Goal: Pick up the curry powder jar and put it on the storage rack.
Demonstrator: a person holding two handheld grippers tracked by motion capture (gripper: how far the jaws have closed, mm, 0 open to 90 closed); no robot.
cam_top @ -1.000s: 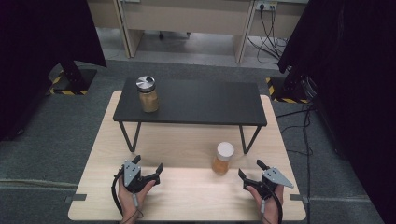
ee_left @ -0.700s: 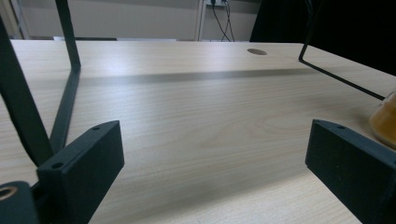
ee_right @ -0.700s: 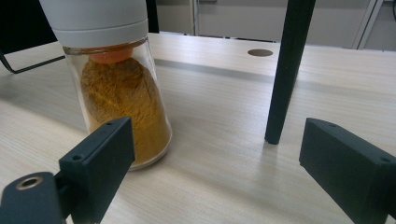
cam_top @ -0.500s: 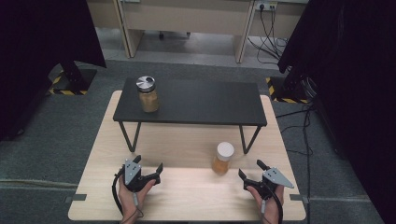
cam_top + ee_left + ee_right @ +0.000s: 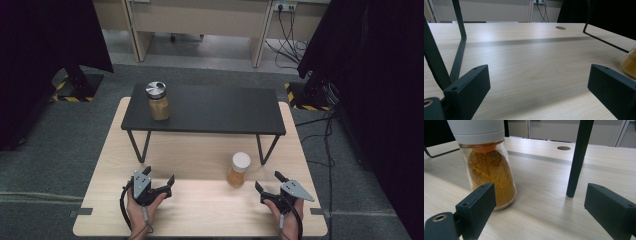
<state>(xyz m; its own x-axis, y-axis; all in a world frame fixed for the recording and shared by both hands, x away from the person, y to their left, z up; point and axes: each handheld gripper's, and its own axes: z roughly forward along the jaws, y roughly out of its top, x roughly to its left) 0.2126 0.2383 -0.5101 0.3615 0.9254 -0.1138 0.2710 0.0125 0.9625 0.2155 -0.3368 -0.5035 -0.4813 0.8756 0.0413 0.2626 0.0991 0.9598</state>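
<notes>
A glass jar of orange powder with a white lid (image 5: 239, 169) stands on the wooden table in front of the black shelf's right leg. In the right gripper view this jar (image 5: 489, 172) stands close ahead at the left, apart from the jaws. A second jar with a metal lid (image 5: 159, 101) stands on the left end of the black shelf (image 5: 220, 110). My left gripper (image 5: 159, 178) rests open near the table's front left, nothing between its jaws. My right gripper (image 5: 268, 183) rests open at the front right, just right of the white-lidded jar. The left gripper view catches that jar's edge (image 5: 630, 63) at far right.
The black shelf stands on thin metal legs (image 5: 579, 157) across the back half of the wooden table (image 5: 200, 210). A cable hole (image 5: 560, 27) is in the tabletop behind it. Dark curtains and desks with cables stand beyond the table.
</notes>
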